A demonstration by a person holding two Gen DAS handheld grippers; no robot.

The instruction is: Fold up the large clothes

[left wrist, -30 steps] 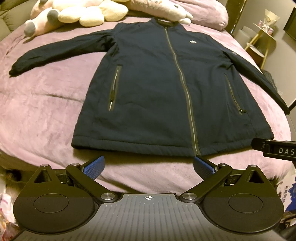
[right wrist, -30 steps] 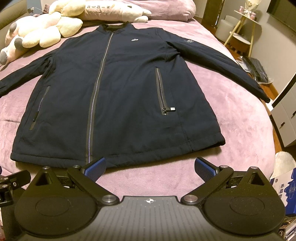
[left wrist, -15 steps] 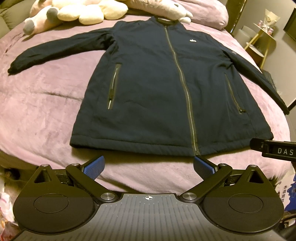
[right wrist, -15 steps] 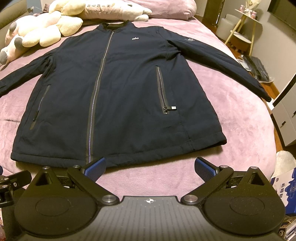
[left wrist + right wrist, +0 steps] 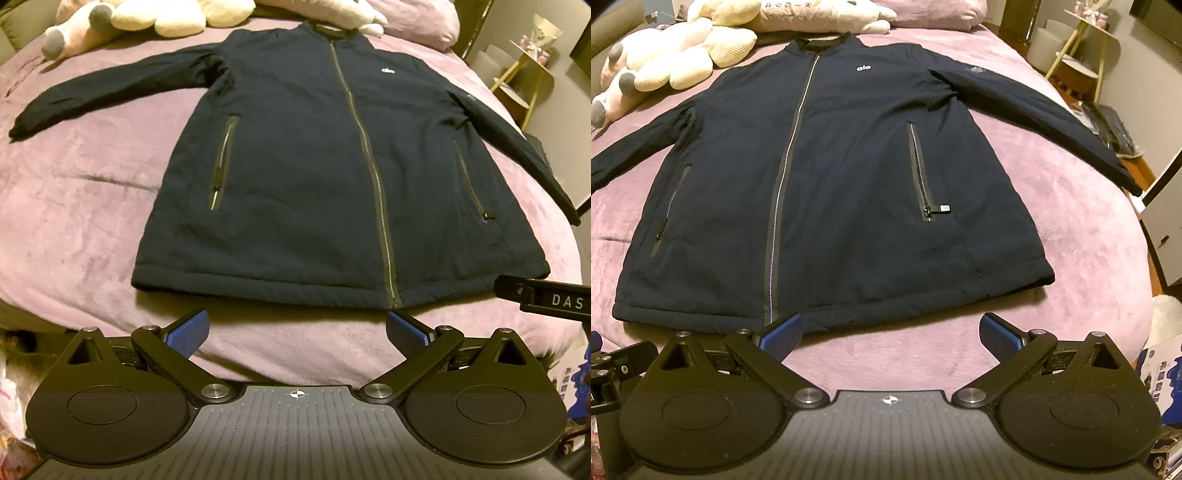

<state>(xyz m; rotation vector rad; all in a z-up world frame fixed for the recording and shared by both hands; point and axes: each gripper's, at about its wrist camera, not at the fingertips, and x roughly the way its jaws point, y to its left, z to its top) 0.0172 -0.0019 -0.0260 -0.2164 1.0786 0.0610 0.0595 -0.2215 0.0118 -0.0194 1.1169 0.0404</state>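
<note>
Left gripper level, fingers spread wide, right gripper alongside, fingers equally apart, nothing held

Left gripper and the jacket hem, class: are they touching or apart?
Apart. In the left wrist view a strip of purple blanket shows between the open left gripper and the hem of the jacket.

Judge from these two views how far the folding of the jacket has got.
Done: the jacket lies flat on the bed, zipped, both sleeves spread. In hand: nothing; the left claw and right claw are open just short of the hem. Left: every fold.
</note>
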